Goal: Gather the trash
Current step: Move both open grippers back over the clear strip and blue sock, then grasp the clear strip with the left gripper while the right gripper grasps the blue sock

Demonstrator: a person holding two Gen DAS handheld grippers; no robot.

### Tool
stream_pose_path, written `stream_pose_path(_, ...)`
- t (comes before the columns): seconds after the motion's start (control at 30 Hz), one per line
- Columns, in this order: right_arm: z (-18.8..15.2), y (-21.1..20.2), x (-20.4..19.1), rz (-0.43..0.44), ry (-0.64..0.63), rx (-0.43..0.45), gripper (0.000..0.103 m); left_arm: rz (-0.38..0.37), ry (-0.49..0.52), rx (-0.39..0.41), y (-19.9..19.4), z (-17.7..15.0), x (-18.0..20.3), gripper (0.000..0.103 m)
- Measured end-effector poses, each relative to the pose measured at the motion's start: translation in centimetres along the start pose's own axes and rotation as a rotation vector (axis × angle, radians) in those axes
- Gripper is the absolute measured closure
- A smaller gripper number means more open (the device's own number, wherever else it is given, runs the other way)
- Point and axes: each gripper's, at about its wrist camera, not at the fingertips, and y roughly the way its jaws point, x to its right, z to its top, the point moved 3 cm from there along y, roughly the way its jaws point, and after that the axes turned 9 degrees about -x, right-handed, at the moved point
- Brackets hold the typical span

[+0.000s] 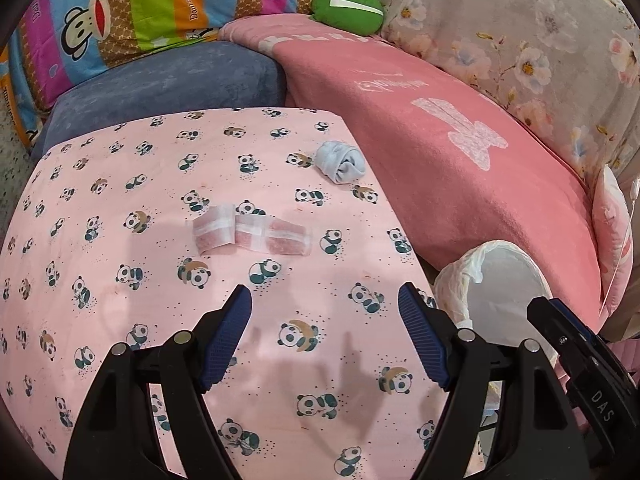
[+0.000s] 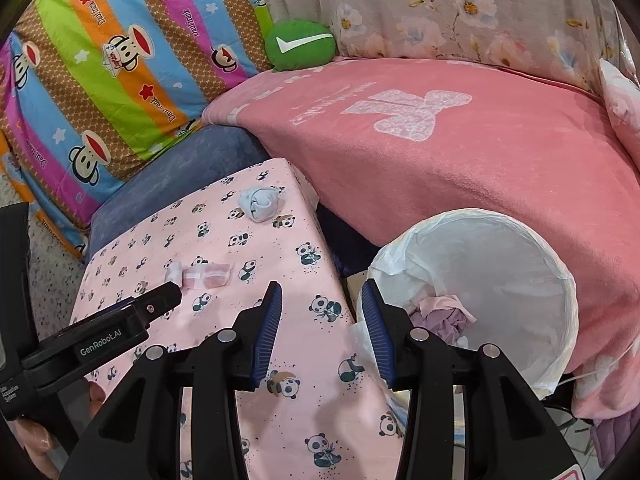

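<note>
A clear plastic wrapper strip (image 1: 252,234) lies flat on the pink panda-print cloth (image 1: 120,240); it also shows in the right wrist view (image 2: 204,274). A balled pale blue sock (image 1: 340,164) sits near the cloth's far right corner, and shows in the right wrist view (image 2: 260,202). A bin lined with a white bag (image 2: 480,280) stands right of the cloth and holds crumpled pink and purple scraps (image 2: 444,312). My left gripper (image 1: 324,304) is open and empty, just short of the wrapper. My right gripper (image 2: 320,300) is open and empty, over the cloth's right edge beside the bin.
A pink blanket (image 2: 440,160) lies behind the bin. A blue cushion (image 1: 160,84), a striped monkey-print pillow (image 2: 100,60), a green round cushion (image 1: 346,6) and floral bedding (image 1: 520,32) sit at the back.
</note>
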Motion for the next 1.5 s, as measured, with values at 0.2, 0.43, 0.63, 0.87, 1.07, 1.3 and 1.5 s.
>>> stream_pose_path(0.2, 0.1, 1.5, -2.0, 0.014, -0.017, -0.021, 0.056, 0.026, -0.062, -0.012, 0.8, 0.3, -3.3, 0.031)
stream_pose_path(0.43, 0.3, 4.0, -4.3, 0.026, -0.039, -0.051, 0.051, 0.055, -0.14, -0.045, 2.6, 0.8, -7.3, 0.031)
stream_pose_path(0.63, 1.2, 6.5, -6.1, 0.031, -0.053, -0.074, 0.051, 0.062, -0.173, -0.059, 4.0, 2.2, -9.3, 0.031)
stream_pose_path(0.87, 2.3, 9.1, -7.8, 0.033, -0.07, -0.095, 0.051, 0.056, -0.172, -0.091, 6.7, 3.8, -9.7, 0.031)
stream_pose_path(1.07, 3.4, 10.9, -8.7, 0.032, -0.077, -0.107, 0.051, 0.031, -0.165, -0.124, 8.7, 4.6, -9.6, 0.045)
stream_pose_path(1.3, 4.3, 12.5, -9.2, 0.028, -0.083, -0.119, 0.051, -0.006, -0.182, -0.131, 9.0, 4.7, -10.4, 0.083)
stream_pose_path(1.5, 5.5, 13.9, -9.2, 0.035, -0.075, -0.125, 0.051, 0.015, -0.176, -0.1, 8.0, 5.7, -10.9, 0.087)
